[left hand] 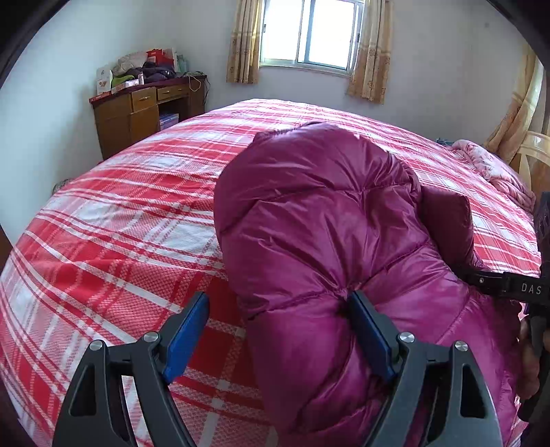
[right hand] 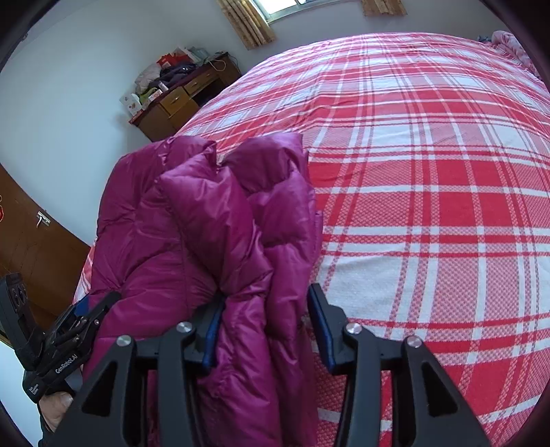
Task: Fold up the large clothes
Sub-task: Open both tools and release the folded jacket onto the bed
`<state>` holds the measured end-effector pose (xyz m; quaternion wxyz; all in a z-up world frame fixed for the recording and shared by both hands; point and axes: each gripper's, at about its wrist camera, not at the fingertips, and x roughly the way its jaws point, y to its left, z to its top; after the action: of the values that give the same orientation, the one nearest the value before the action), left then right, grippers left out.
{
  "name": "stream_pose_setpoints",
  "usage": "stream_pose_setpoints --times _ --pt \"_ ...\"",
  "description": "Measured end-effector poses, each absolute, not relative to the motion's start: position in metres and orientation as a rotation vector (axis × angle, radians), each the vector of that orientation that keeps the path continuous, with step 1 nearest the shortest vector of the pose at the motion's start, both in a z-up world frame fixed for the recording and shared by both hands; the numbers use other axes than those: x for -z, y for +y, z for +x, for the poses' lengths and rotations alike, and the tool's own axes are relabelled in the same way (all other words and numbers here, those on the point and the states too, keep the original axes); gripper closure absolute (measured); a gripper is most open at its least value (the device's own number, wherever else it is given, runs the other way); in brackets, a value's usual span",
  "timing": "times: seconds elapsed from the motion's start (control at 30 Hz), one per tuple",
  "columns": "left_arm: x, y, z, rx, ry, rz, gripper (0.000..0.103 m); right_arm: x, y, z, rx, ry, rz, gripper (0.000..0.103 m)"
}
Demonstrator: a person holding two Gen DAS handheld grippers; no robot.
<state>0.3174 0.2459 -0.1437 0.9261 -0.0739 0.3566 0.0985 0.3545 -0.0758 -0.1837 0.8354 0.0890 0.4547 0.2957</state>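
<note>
Both hand-held grippers, left and right, unclenched astride folded magenta jacket; withdraw straight back, sparing the fold

A home bedroom: a bed in red plaid, a curtained window, a cluttered wooden desk.

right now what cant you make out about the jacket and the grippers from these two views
- Jacket near hem: both views, cut off by the bottom edge and the gripper bodies.
- Right gripper: left wrist view shows only a sliver at the right edge.
- Items on the desk: too small to identify.
</note>
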Motion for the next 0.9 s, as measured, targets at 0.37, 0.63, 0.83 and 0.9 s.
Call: stream_pose_setpoints --times 0.37,0.63,0.83,0.9 --pt "0.083 0.238 0.279 -0.205 0.600 -0.091 0.020 0.122 -0.093 0.301 -0.514 0.789 0.101 0.043" --pt "0.042 0.227 0.254 -0.166 0.499 -0.094 0.020 0.086 -0.092 0.247 -0.503 0.664 0.060 0.029" --pt "0.030 0.227 0.246 -0.153 0.470 -0.098 0.020 0.068 -0.091 0.226 -0.500 0.609 0.049 0.026" --pt "0.029 0.226 0.246 -0.154 0.470 -0.098 0.020 0.064 -0.090 0.223 -0.498 0.596 0.049 0.026"
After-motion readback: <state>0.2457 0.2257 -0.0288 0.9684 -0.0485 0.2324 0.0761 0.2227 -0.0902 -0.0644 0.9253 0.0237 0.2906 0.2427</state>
